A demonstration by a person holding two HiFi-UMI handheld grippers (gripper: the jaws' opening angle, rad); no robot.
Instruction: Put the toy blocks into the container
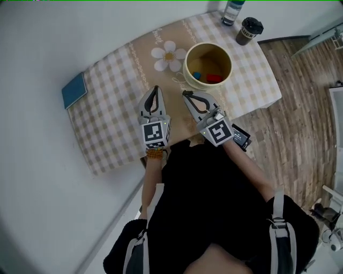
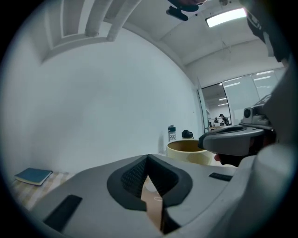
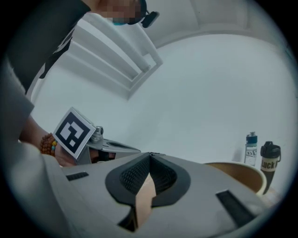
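Observation:
A round cream container [image 1: 207, 66] stands on the checked tablecloth [image 1: 107, 123], with a red block [image 1: 214, 78] and a blue block [image 1: 197, 75] lying inside it. My left gripper [image 1: 156, 89] hovers over the cloth to the container's near left, jaws shut with nothing between them. My right gripper [image 1: 186, 94] is beside it, just short of the container's near rim, jaws also shut and empty. The left gripper view shows the container [image 2: 188, 151] ahead on the right and the shut left gripper [image 2: 148, 157]. The container's rim [image 3: 242, 173] is at the right of the right gripper view, past the shut right gripper [image 3: 150, 155].
A blue book [image 1: 73, 90] lies at the cloth's left edge. A bottle [image 1: 232, 12] and a dark lidded cup [image 1: 248, 30] stand at the far right corner of the table. A white flower print [image 1: 168, 54] marks the cloth left of the container. Wooden floor [image 1: 300, 123] lies to the right.

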